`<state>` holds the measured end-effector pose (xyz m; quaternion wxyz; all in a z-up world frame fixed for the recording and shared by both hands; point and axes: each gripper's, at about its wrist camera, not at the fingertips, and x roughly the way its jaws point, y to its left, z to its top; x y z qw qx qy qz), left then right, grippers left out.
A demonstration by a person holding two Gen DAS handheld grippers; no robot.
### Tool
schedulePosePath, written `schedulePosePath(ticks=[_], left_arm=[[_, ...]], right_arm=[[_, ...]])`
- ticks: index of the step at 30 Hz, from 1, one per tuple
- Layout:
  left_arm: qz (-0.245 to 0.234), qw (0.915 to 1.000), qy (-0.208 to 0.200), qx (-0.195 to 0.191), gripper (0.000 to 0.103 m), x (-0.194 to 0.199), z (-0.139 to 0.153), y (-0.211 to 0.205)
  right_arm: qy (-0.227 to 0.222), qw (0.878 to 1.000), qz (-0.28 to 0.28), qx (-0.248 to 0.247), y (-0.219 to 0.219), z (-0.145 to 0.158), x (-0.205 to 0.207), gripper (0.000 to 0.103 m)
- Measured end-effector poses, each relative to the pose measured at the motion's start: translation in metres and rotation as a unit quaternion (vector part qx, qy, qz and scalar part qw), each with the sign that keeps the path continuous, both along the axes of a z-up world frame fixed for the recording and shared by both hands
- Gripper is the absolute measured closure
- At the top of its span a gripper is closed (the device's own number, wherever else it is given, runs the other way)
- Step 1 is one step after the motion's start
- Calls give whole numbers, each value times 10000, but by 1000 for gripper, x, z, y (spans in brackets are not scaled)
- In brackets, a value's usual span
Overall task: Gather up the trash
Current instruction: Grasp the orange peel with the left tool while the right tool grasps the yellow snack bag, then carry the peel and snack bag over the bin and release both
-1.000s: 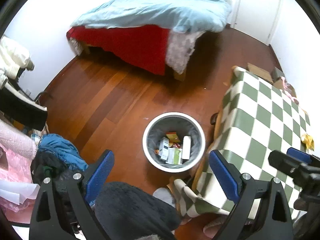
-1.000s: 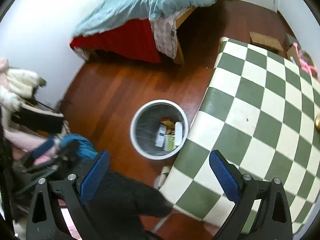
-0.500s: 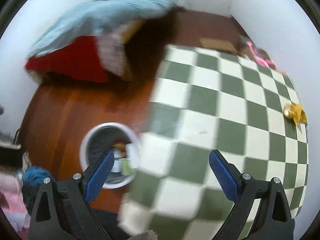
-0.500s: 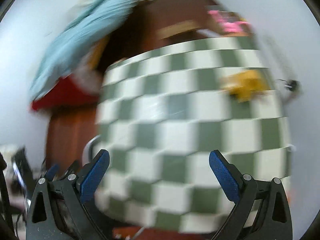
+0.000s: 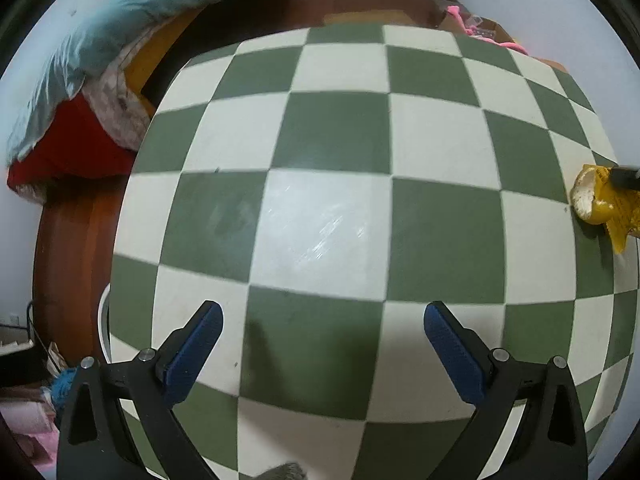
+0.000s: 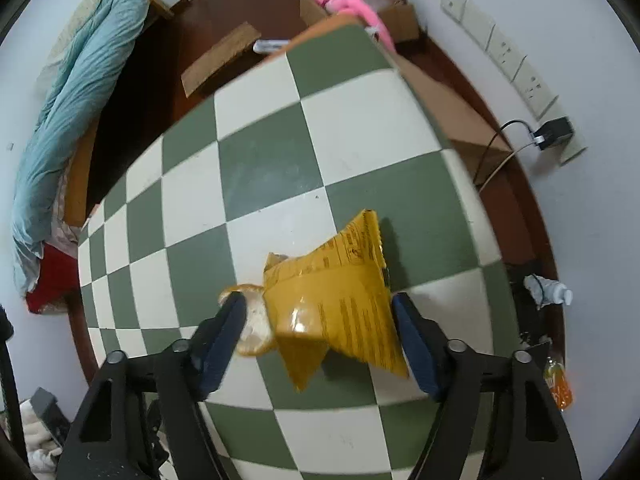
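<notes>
A crumpled yellow wrapper [image 6: 340,288] with a piece of bread [image 6: 254,324] sticking out of it lies on the green-and-white checked table [image 6: 272,168]. My right gripper [image 6: 320,320] points down over it, jaws closing. The wrapper lies between the blue pads, which stand at its two edges. I cannot see them squeezing it. My left gripper [image 5: 324,336] hangs open over bare table [image 5: 332,220] with nothing between its fingers. In the left wrist view the wrapper [image 5: 604,204] shows at the far right edge. A sliver of the white bin rim [image 5: 103,320] peeks out past the table's left edge.
A bed with a light blue duvet [image 5: 120,20] and red cover stands beyond the table. A cardboard box with a pink thing [image 6: 352,0] sits past the far corner. By the wall are a charger with cable [image 6: 552,132], a white bottle [image 6: 552,290] and an orange bottle [image 6: 558,384].
Both grippers swung from above the bin on the floor to over the table and sank toward it. The right jaws narrowed around the yellow wrapper. The left jaws stayed wide.
</notes>
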<state>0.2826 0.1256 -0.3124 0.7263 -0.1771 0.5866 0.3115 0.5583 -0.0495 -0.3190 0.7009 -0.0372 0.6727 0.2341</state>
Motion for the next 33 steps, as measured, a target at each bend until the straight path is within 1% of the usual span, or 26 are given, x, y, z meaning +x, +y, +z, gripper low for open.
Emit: schedulePosePath(ticks=[1,4,7,9,10,11,15,18,19,20,21,22,23,24,26,30,33], left_arm=[[-47,10000,-14,24,0,5,1,-3],[-243,9996,-144,38,0,23,10,-15],[-514,9980,-372,-42,0,39,19,-29],[-772,9953,-548,-178,0,54,23,-44],[-977,9930,-618,-246,0,66,25,-55],[-1090,9916,-636,-284,0,74,24,-61],[-1473,9840,-750,-663,1,112,18,-84],[-1713,9806,-724,-627,1,132,13,-96],[-1765,9800,-705,-591,4,136,11,-98],[-1805,9798,-680,-534,18,140,8,-100],[-1819,9800,-630,-509,37,143,6,-100],[-1819,9805,-568,-490,49,145,2,-101],[-1825,9802,-568,-518,75,146,0,-100],[-1812,9805,-563,-505,75,146,0,-101],[-1773,9817,-623,-295,76,142,4,-103],[-1745,9822,-688,-110,78,135,11,-104],[-1667,9827,-804,-16,78,122,23,-100]], right_arm=[[1,9999,-23,131,-4,0,0,46],[60,9998,-41,190,-21,4,-7,49],[-45,9998,-143,152,-47,15,-14,50],[-150,9995,-266,93,-67,22,-17,50],[-172,9994,-285,79,-72,23,-16,50],[-176,9993,-319,55,-79,23,-16,50],[-160,9989,-438,-23,-93,16,-12,50],[-196,9987,-466,-76,-96,12,-11,50],[-195,9987,-468,-78,-96,11,-11,50],[-186,9987,-471,-83,-96,9,-12,51],[-198,9986,-474,-92,-95,9,-12,51],[-221,9986,-468,-96,-95,9,-12,51],[-231,9986,-466,-96,-94,9,-13,51],[-244,9986,-459,-95,-94,9,-13,51],[-251,9987,-432,-72,-94,10,-15,51],[-294,9988,-381,-14,-96,15,-20,52],[-314,9988,-361,89,-98,23,-26,52]])
